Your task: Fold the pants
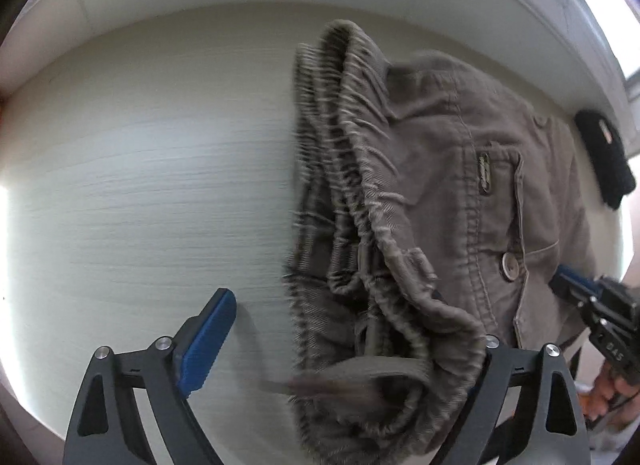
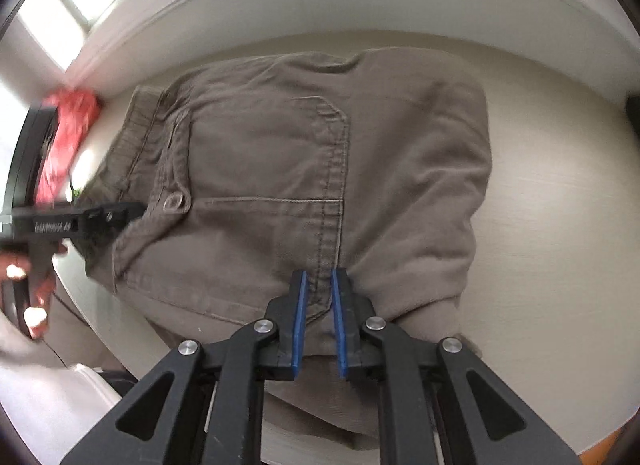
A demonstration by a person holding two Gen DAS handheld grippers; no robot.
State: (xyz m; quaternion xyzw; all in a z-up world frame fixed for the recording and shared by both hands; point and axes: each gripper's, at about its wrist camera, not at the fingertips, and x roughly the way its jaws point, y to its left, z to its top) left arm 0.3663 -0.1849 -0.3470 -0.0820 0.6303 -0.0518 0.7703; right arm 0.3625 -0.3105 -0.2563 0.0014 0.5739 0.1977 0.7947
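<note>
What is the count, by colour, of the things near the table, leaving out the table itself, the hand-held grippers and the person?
Brown pants: 1
Black thing: 1
Red thing: 1
Total: 3

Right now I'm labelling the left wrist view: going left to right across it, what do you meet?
Left gripper's blue pad → bare table → elastic waistband of the brown pants → pocket button → right gripper.
</note>
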